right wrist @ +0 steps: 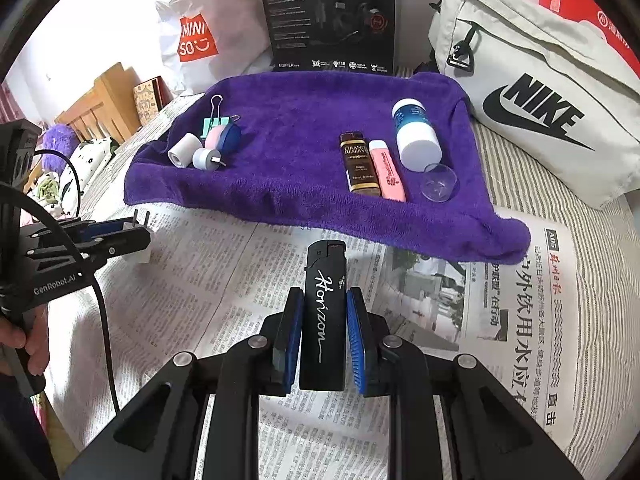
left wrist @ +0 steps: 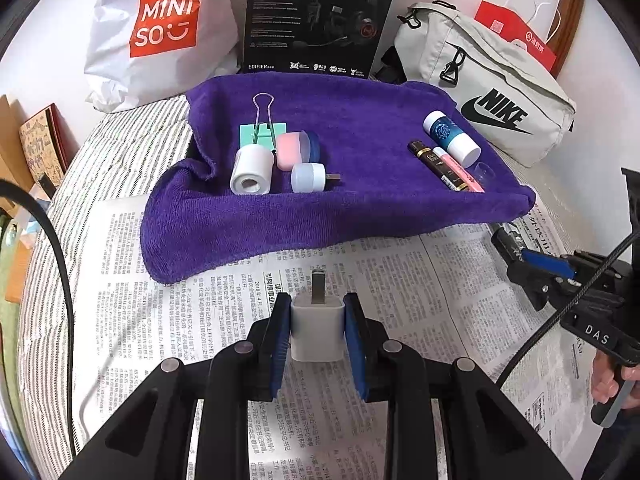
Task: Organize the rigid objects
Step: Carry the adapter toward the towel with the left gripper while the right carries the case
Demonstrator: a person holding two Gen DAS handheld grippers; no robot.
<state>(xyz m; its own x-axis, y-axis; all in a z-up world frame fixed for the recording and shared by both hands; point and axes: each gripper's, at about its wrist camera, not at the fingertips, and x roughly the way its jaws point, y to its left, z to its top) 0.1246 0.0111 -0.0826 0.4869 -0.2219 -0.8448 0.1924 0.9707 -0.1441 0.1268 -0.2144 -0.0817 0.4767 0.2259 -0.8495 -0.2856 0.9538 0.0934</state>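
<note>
Just short of the fuzzy purple towel (left wrist: 340, 168), above the printed newspaper (left wrist: 400, 300), the left claw (left wrist: 316, 320) clamps a smooth boxy white charger plug (left wrist: 316, 332) while the right claw (right wrist: 323, 320) clamps a glossy black slab-shaped lighter (right wrist: 324, 312).

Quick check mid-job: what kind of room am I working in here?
Most likely a bedroom at home: the work surface looks like a bed with grey-striped bedding under spread newspaper, a wooden slatted bedframe stands alongside, and a white Miniso shopping bag leans against the wall.
</note>
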